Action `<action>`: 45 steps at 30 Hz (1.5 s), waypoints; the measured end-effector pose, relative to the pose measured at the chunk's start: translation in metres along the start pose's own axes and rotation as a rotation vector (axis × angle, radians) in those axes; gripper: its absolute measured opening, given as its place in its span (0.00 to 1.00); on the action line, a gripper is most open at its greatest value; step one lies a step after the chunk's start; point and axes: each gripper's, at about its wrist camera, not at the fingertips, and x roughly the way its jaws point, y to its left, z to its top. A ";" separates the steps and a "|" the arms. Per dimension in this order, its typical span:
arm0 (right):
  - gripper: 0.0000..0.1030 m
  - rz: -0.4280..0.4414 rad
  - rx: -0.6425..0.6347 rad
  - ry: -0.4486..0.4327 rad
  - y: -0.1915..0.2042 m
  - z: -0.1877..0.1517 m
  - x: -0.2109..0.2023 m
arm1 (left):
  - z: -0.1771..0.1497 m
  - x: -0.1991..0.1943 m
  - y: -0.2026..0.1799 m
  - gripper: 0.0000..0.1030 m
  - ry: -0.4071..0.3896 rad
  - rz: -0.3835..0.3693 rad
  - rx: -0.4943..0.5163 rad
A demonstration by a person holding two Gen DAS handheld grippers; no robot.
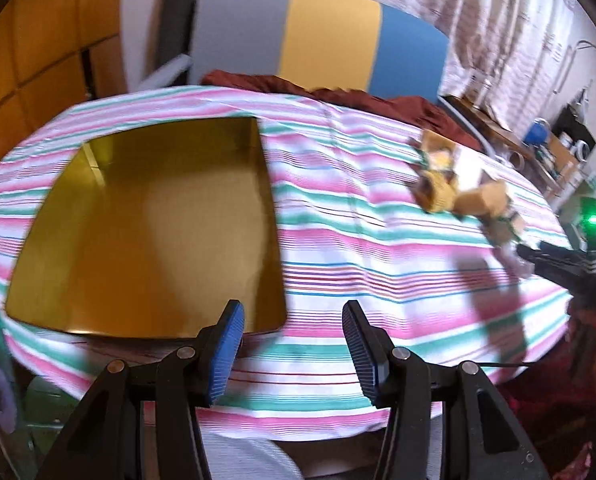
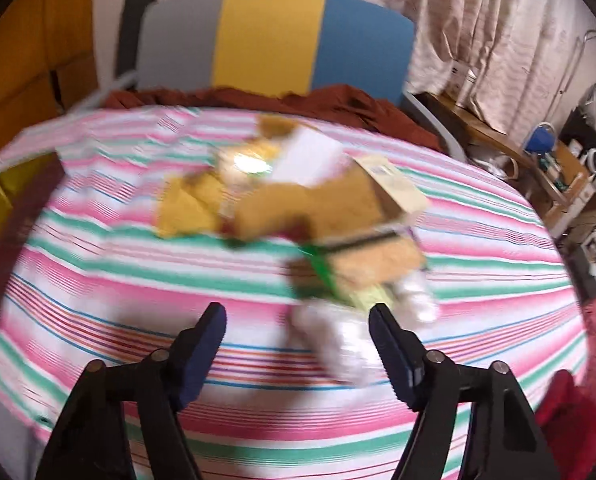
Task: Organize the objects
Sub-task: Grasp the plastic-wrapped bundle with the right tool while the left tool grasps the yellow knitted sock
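Two handheld grippers work over a surface [image 1: 378,240] draped in a pink, green and white striped cloth, where a gold tray [image 1: 146,224] sits empty on the left and a blurred heap of small packets [image 2: 298,216] lies well apart on the right. The left gripper [image 1: 294,352] hangs over the cloth just beside the tray's near right corner, jaws parted and nothing between them. The right gripper [image 2: 298,352] points down at the heap, jaws likewise apart; a white wrapped item [image 2: 338,340] lies in the gap, but no pad visibly presses on it, so it reads as released rather than grasping.

The step in hand appears to be picking the first packet for the tray. Done well, that likely means centring the jaws on the white item alone, clear of the green-edged packet [image 2: 350,268] touching it, and closing gently (soft wrappers crush and slide).

The count: one tray, two grippers, and one heap whose packets are too smeared by motion to number, though at least three seem present. A grey, yellow and blue chair [image 1: 322,36] stands beyond the surface.
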 end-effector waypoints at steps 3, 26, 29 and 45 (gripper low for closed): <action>0.64 0.014 -0.006 0.058 -0.016 -0.003 0.018 | 0.006 0.010 -0.014 0.50 0.039 -0.057 0.008; 0.32 0.349 0.099 0.178 -0.004 -0.014 0.032 | 0.095 0.115 -0.156 0.82 0.061 -0.218 0.309; 0.32 0.372 0.129 0.191 -0.008 -0.015 0.033 | 0.110 0.135 -0.168 0.82 0.058 -0.213 0.341; 0.33 0.394 0.119 0.201 -0.006 -0.014 0.034 | 0.121 0.210 -0.199 0.52 0.106 -0.174 0.444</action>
